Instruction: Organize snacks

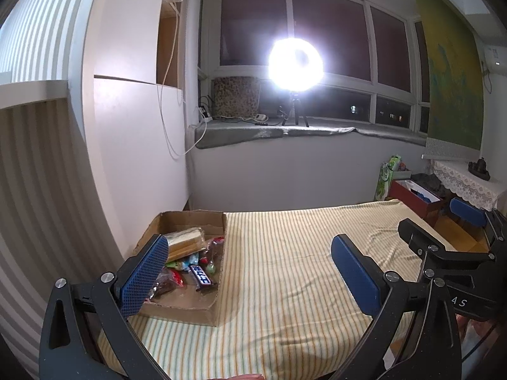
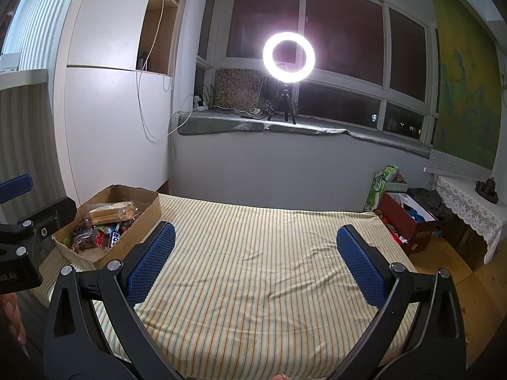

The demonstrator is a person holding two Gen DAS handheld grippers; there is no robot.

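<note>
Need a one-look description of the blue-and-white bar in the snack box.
Find the cardboard box at the left edge of the striped bed. At its near right, the bar lies flat: the only dark wrapper with a blue-and-white label, beside red and green candies.

2 fisheye views are taken from low over a striped bed point(image 1: 285, 269), each looking forward between its own 2 blue-padded fingers toward the window point(image 2: 342, 41) and the ring light point(image 2: 288, 56) on the sill. The left wrist view is set nearer the bed's left side, with the cardboard box point(image 1: 190, 308) close under its left finger; the right gripper point(image 1: 450, 237) is seen at its right edge. The right wrist view is set further right and a little further back, so the box point(image 2: 149, 212) is pushed toward its left, where the left gripper point(image 2: 19, 209) intrudes. The bed, box, window, ring light and the red box point(image 2: 408, 218) on the floor are shared by both views.
</note>
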